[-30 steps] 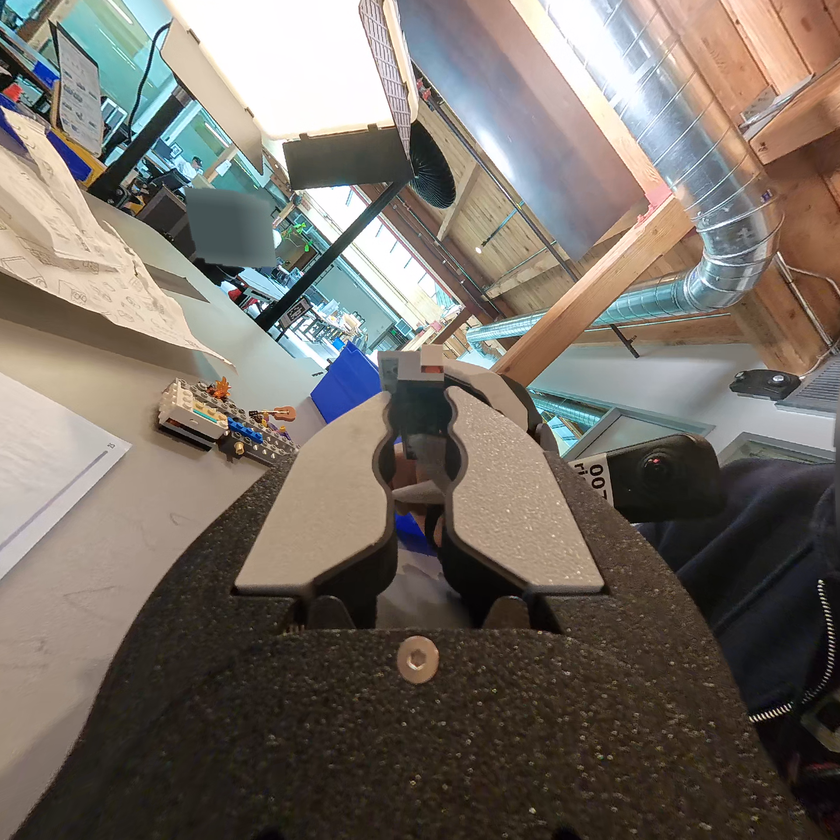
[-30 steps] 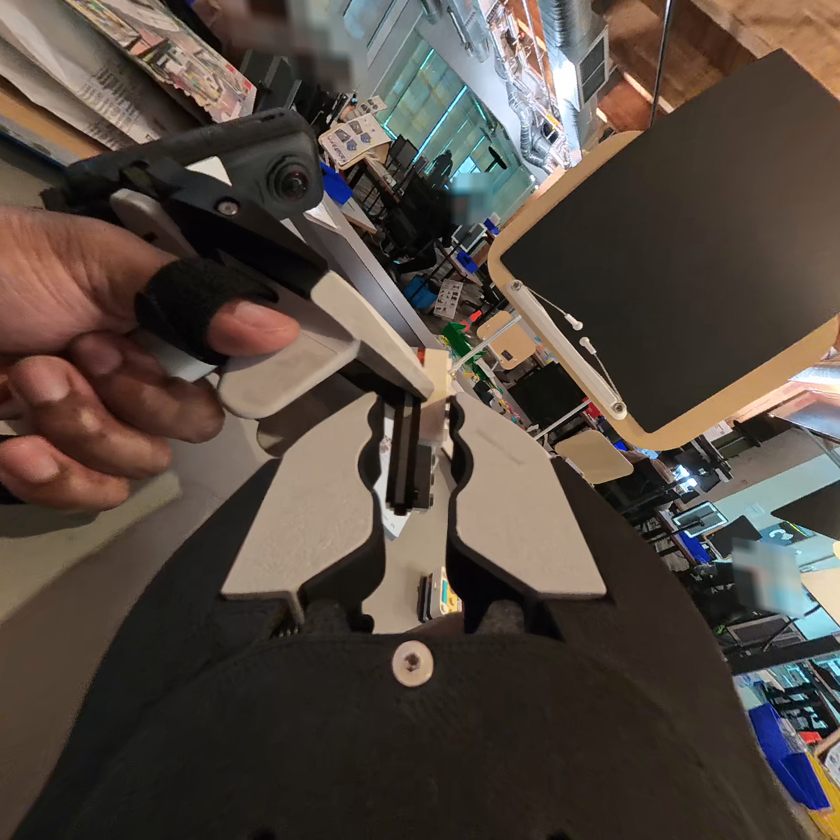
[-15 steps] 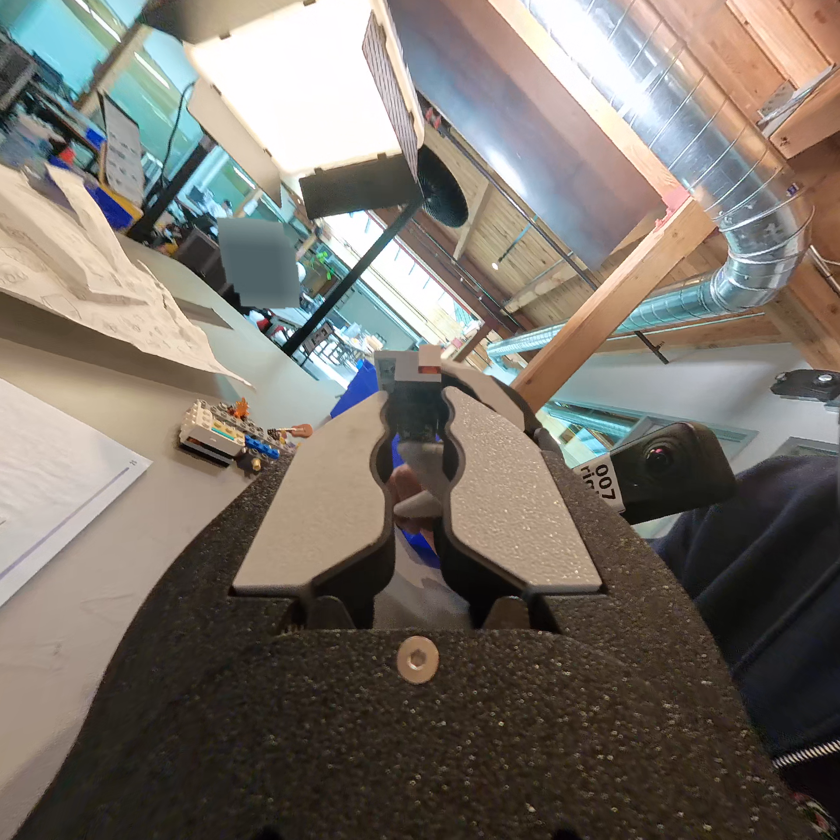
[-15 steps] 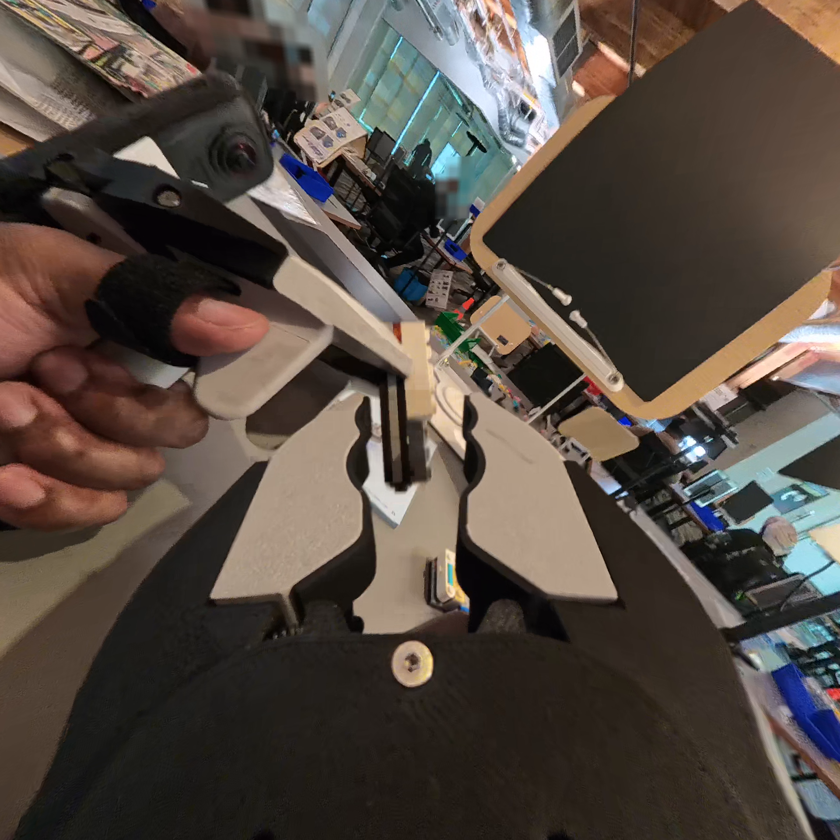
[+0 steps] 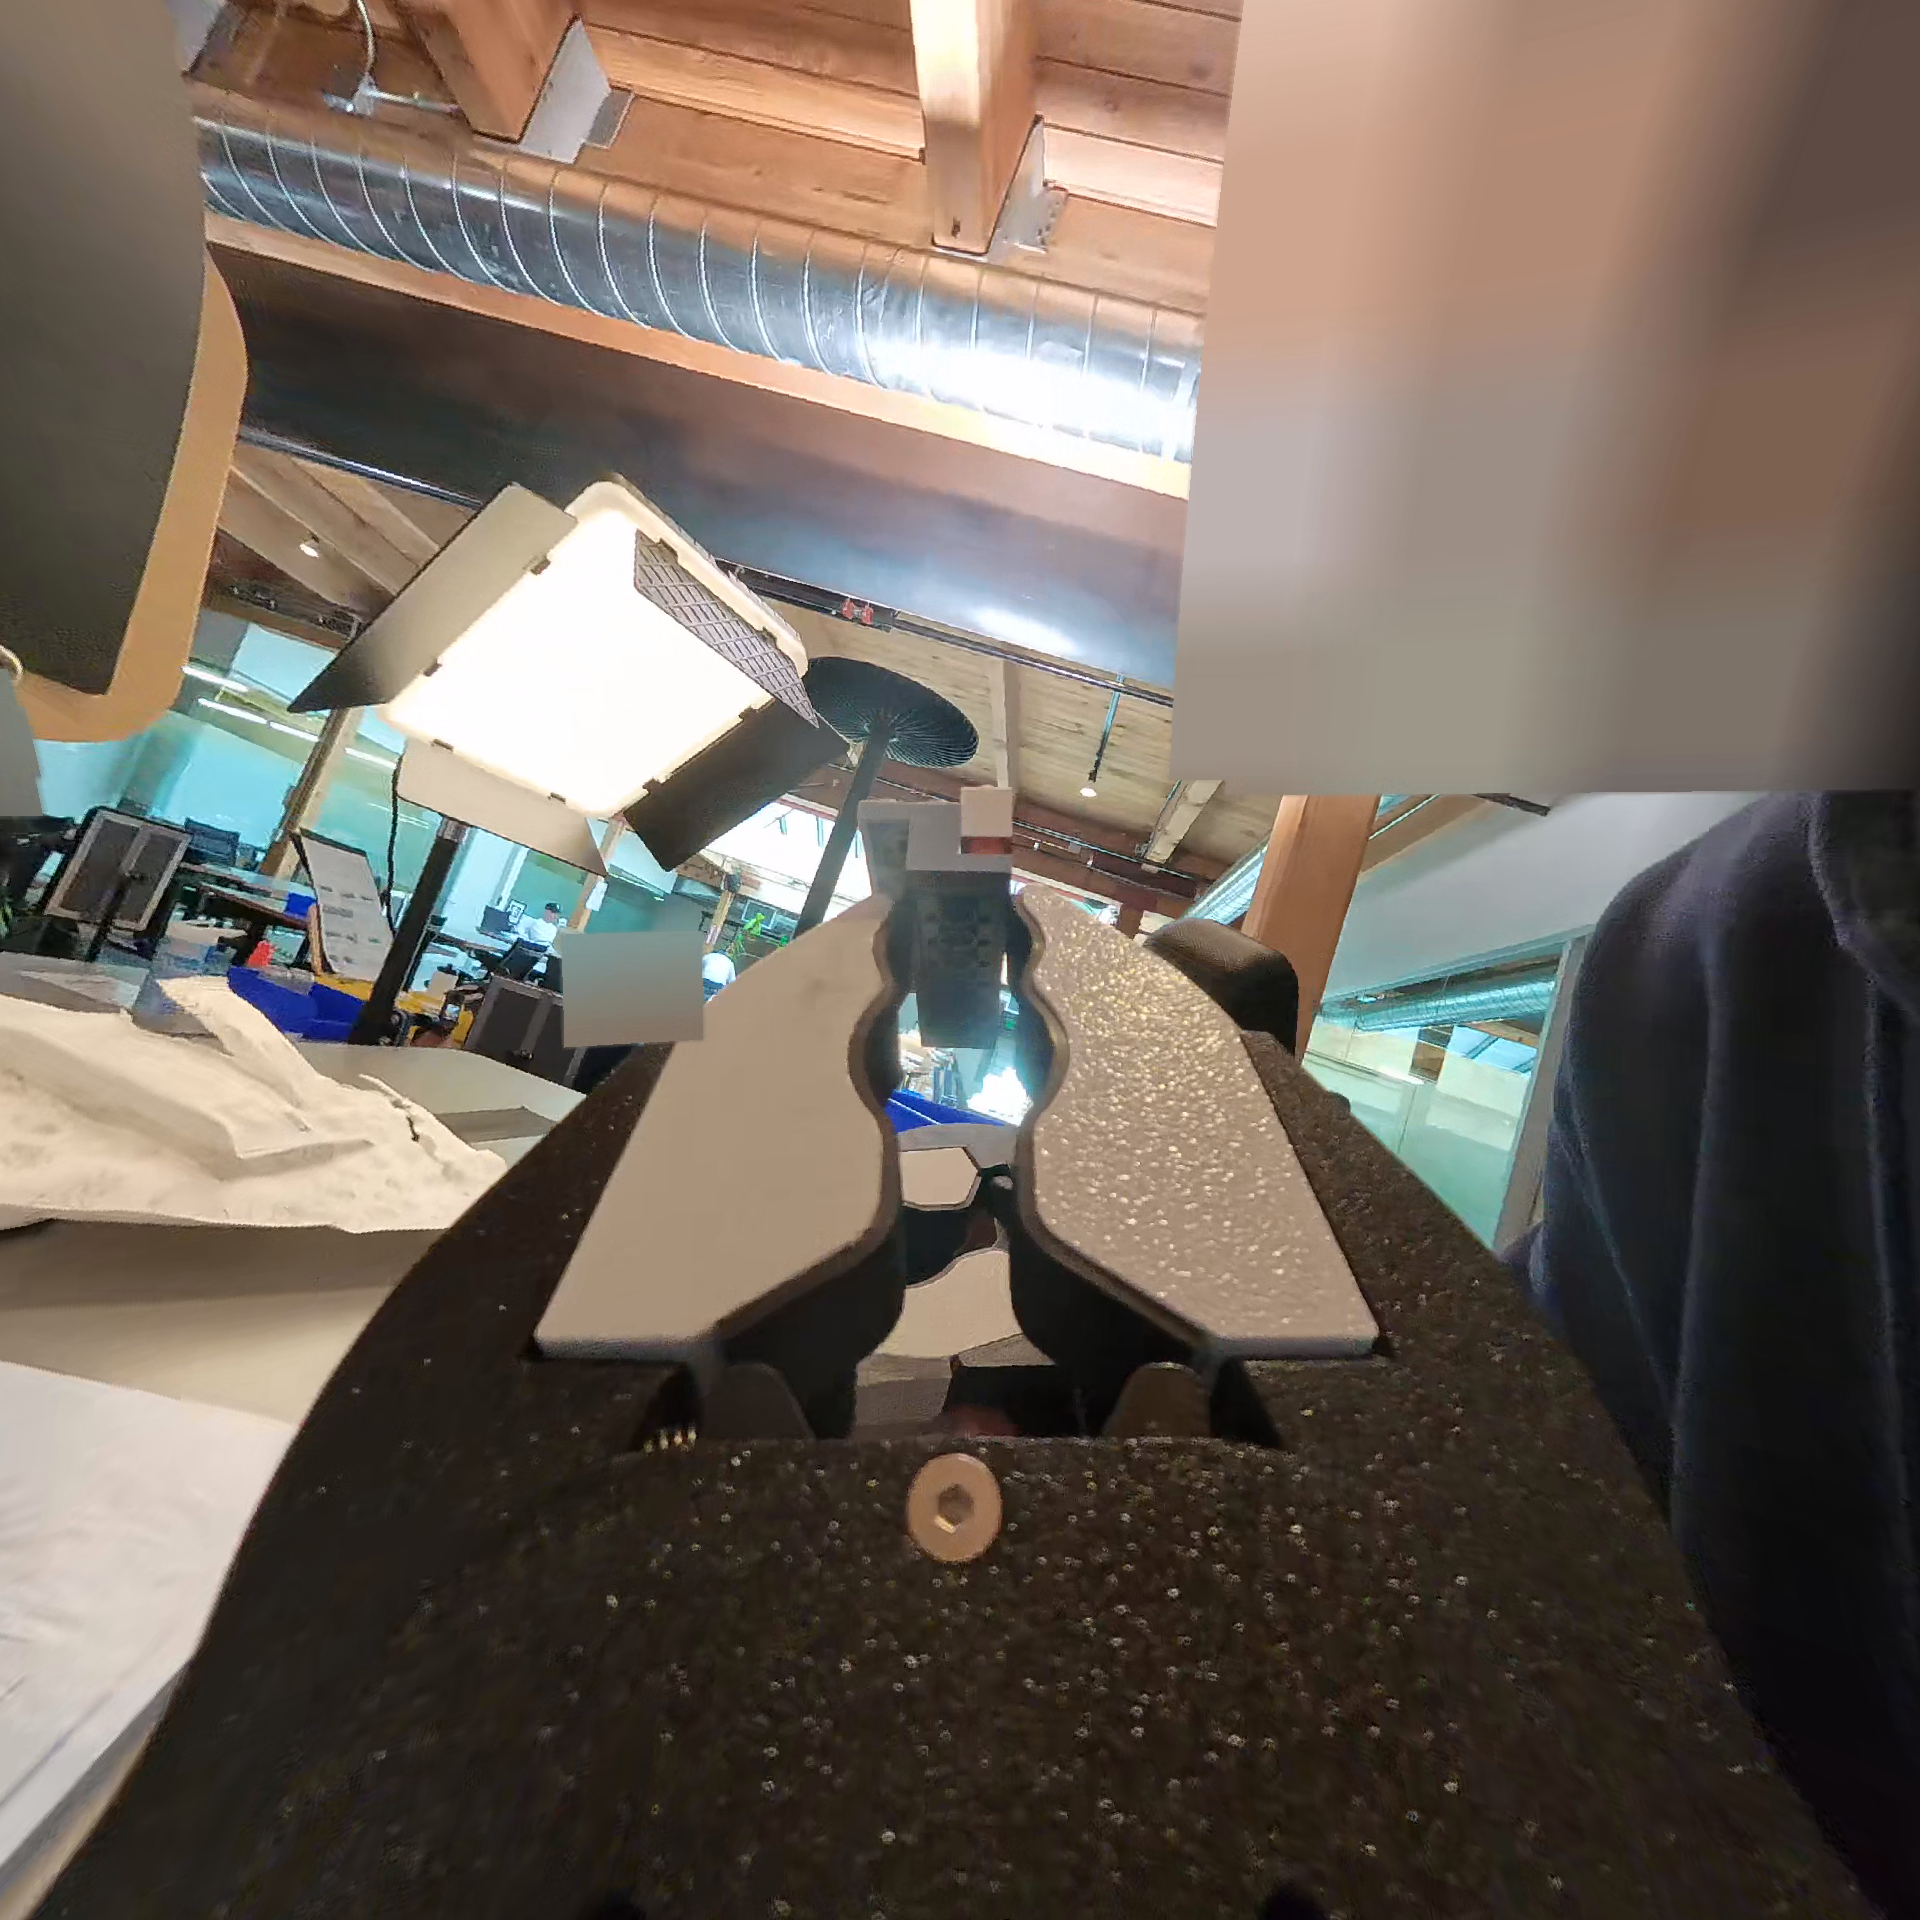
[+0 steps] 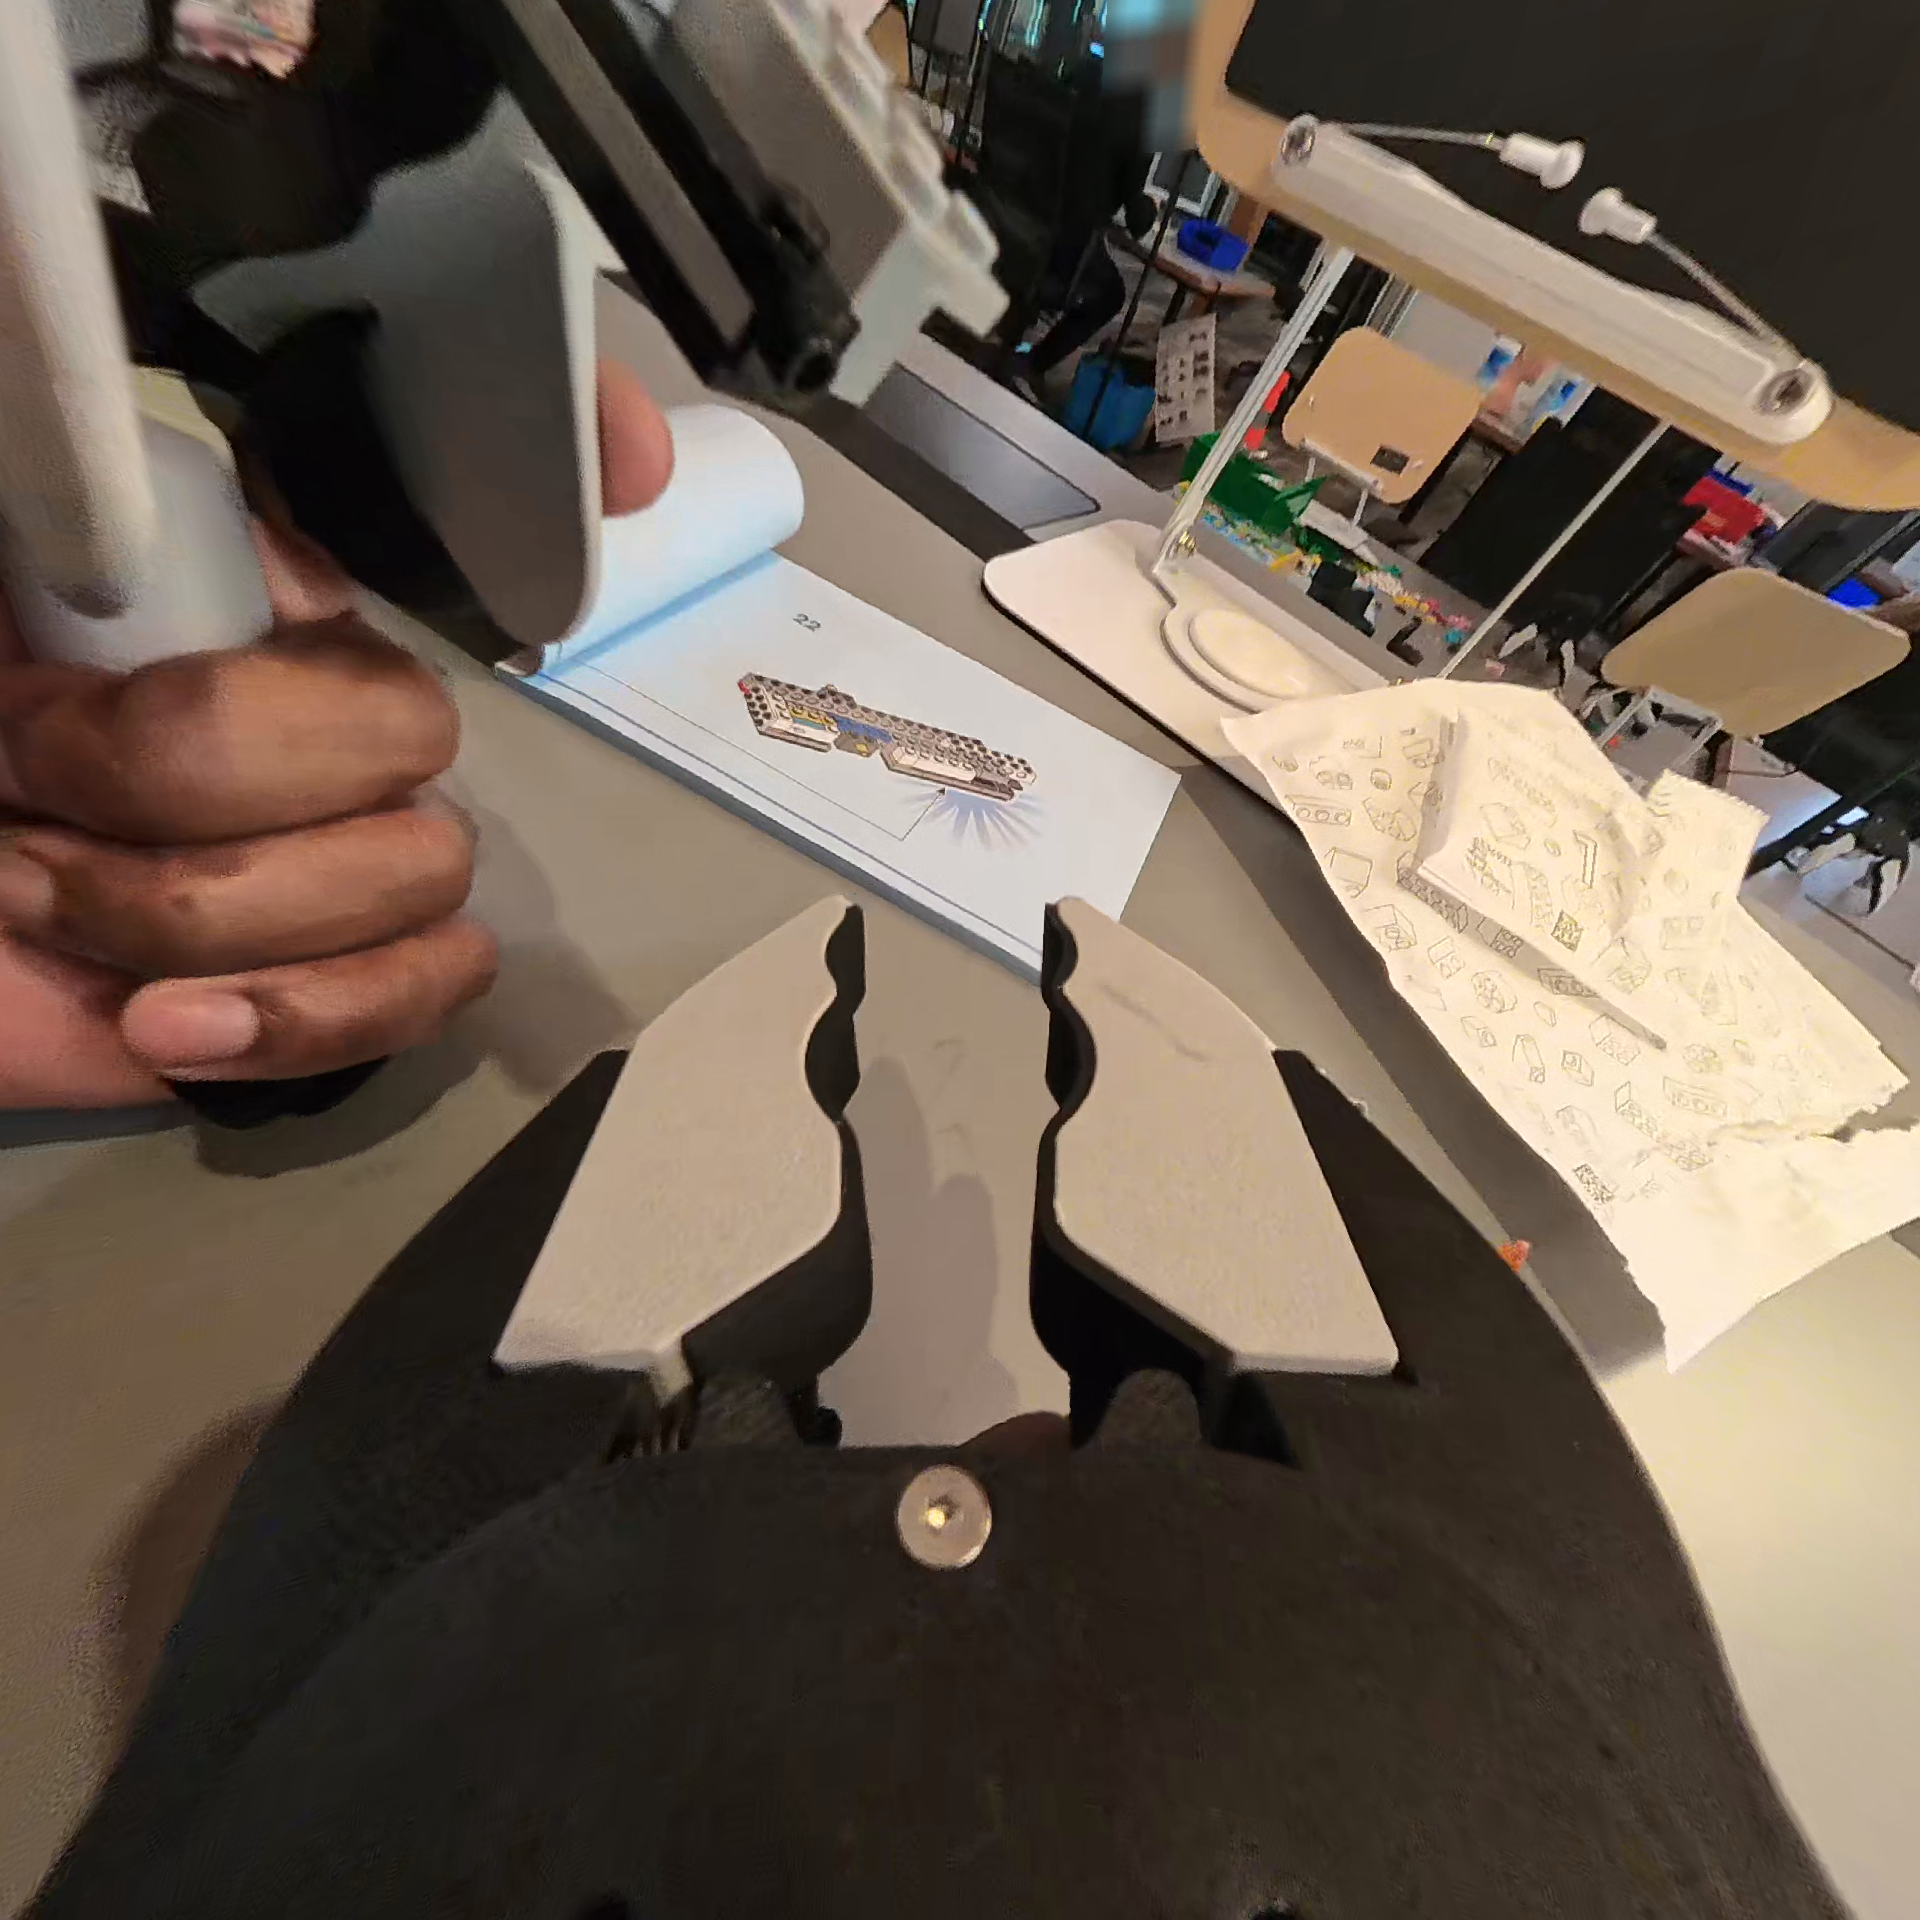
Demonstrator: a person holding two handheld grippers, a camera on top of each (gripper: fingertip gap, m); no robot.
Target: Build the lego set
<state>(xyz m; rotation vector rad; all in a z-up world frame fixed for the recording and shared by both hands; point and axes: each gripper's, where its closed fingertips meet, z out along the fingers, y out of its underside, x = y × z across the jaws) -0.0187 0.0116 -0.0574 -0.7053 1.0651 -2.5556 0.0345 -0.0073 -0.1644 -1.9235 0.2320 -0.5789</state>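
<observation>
Since the earlier frames, both cameras have swung: the left now looks up at the ceiling, and the right has pulled off the brick piece and looks down at the table.

Left wrist view: my left gripper [image 5: 951, 925] is nearly closed on a small brick piece [image 5: 940, 883], dark below, grey and white on top, at frame centre. Both fingers [image 5: 1101, 997] press its sides. Only the lower part sits between the tips, so I judge a tilt or jolt could pivot it out. A lamp [image 5: 561, 665] glows upper left; crumpled paper [image 5: 208, 1122] lies on the left.

Right wrist view: my right gripper [image 6: 951, 935] stands open and empty over the table [image 6: 623, 935]. A booklet [image 6: 935, 769] lies just beyond the tips, printed paper [image 6: 1558, 935] right, and a hand [image 6: 229, 852] on the left gripper's handle left. Risk: closing here could catch the booklet corner.
</observation>
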